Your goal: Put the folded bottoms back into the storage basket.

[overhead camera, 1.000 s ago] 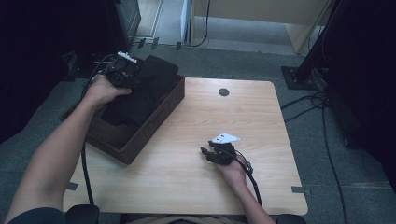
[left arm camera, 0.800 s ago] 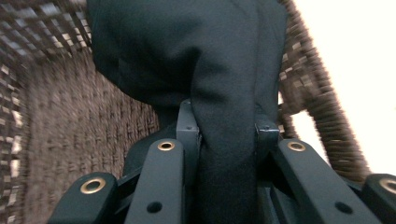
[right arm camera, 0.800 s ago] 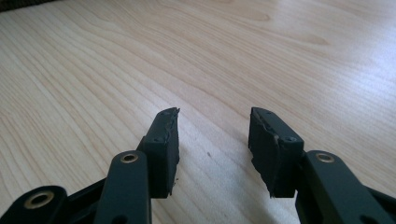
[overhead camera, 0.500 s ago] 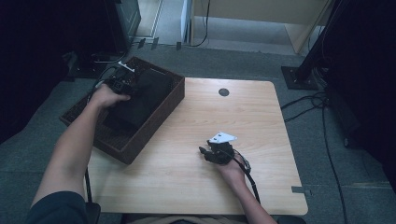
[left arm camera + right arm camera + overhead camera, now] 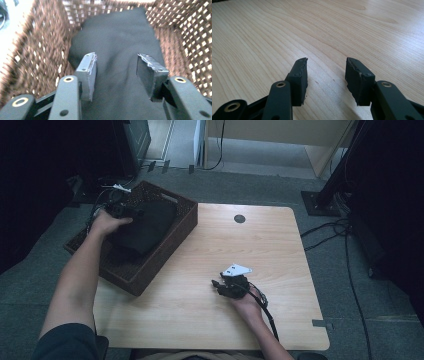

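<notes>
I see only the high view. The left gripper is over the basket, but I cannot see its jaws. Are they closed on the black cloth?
Observer: No. In the left gripper view the left gripper has its jaws apart; they have just been opening, and the pads do not press on the black cloth, which lies below them.
Operator: Is the cloth fully inside the basket?
Observer: In that view the woven walls of the basket rise on both sides of the cloth and behind it.
Operator: And the right gripper, does it hold something?
Observer: No. In the right gripper view the right gripper is open, with bare wooden table between its jaws.
</notes>
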### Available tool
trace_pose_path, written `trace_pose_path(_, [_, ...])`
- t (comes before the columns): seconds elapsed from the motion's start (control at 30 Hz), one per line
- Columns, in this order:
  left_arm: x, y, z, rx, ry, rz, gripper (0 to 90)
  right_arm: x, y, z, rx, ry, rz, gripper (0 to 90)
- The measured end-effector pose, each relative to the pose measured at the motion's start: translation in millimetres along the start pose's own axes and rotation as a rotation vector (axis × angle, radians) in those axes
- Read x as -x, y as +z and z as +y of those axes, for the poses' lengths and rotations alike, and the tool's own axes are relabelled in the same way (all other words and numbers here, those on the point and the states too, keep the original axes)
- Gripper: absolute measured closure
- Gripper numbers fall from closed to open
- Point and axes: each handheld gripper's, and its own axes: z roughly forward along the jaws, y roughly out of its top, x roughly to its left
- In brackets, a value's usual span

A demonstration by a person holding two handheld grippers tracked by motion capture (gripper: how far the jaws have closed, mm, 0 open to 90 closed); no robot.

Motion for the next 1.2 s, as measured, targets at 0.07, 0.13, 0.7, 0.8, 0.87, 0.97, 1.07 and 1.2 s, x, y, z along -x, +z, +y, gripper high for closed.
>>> trace_pose_path(0.07, [5.9,-1.7,5.9,0.009,0.009,-0.005,53.2,0.3,-0.2,-0.2,0.002,0.006,0.004,53.0])
trace_pose_path(0.13, [11.5,-0.5,10.5,0.019,0.019,-0.014,51.2,0.7,-0.1,-0.6,0.001,0.014,0.006,53.0])
trace_pose_path(0.7, [4.7,58.1,-22.8,-0.030,0.002,0.003,49.1,-0.5,1.2,-0.6,-0.005,0.007,0.011,53.3])
trace_pose_path(0.8, [2.7,64.6,-31.3,-0.013,0.030,0.003,45.9,-1.6,1.6,-0.4,-0.008,0.001,0.009,53.2])
trace_pose_path(0.87, [0.6,66.1,-35.2,0.005,0.008,-0.005,46.0,-2.4,1.8,-0.5,-0.007,0.002,0.009,53.1])
trace_pose_path(0.97, [-1.4,65.8,-35.9,0.011,-0.039,-0.018,47.0,-3.0,2.1,-0.3,-0.008,-0.001,0.008,53.1])
trace_pose_path(1.07, [0.0,63.1,-33.6,0.003,-0.021,-0.016,47.0,-3.2,2.3,0.0,-0.008,0.001,0.006,53.0])
trace_pose_path(1.2, [1.0,53.9,-28.2,-0.007,-0.042,-0.027,48.3,-3.3,2.4,0.0,-0.008,-0.001,0.006,52.5])
